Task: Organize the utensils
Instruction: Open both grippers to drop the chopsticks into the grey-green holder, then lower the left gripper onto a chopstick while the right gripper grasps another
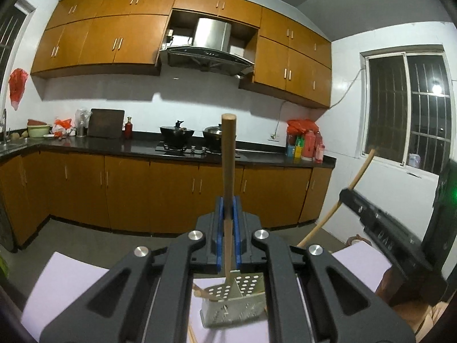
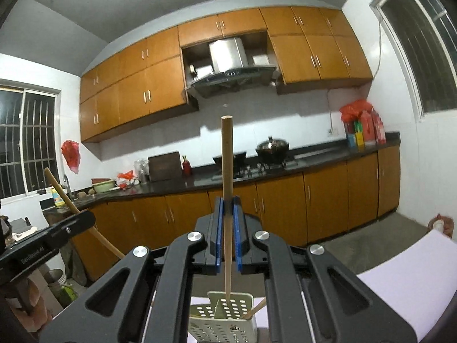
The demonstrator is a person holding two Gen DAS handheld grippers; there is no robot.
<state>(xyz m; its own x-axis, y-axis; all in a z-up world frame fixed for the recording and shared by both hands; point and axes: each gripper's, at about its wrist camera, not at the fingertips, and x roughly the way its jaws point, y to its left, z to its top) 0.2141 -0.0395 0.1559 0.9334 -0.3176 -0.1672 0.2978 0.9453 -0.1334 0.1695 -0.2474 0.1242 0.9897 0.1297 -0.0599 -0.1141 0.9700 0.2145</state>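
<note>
My left gripper (image 1: 228, 203) is shut on a wooden-handled utensil (image 1: 228, 154) held upright; its lower end reaches into a perforated metal utensil holder (image 1: 237, 303) below. My right gripper (image 2: 227, 203) is shut on a thin wooden stick (image 2: 227, 157), also upright, with its lower end in the same holder (image 2: 225, 317). Another wooden handle (image 2: 257, 308) rests inside the holder. Each gripper shows in the other's view: the right one (image 1: 347, 194) at the right, the left one (image 2: 82, 218) at the left.
The holder stands on a pale lilac table surface (image 1: 65, 283). Beyond is a kitchen with orange cabinets (image 1: 171, 194), a dark counter (image 1: 114, 145) with pots on a stove (image 1: 177, 137), and windows (image 1: 408, 108).
</note>
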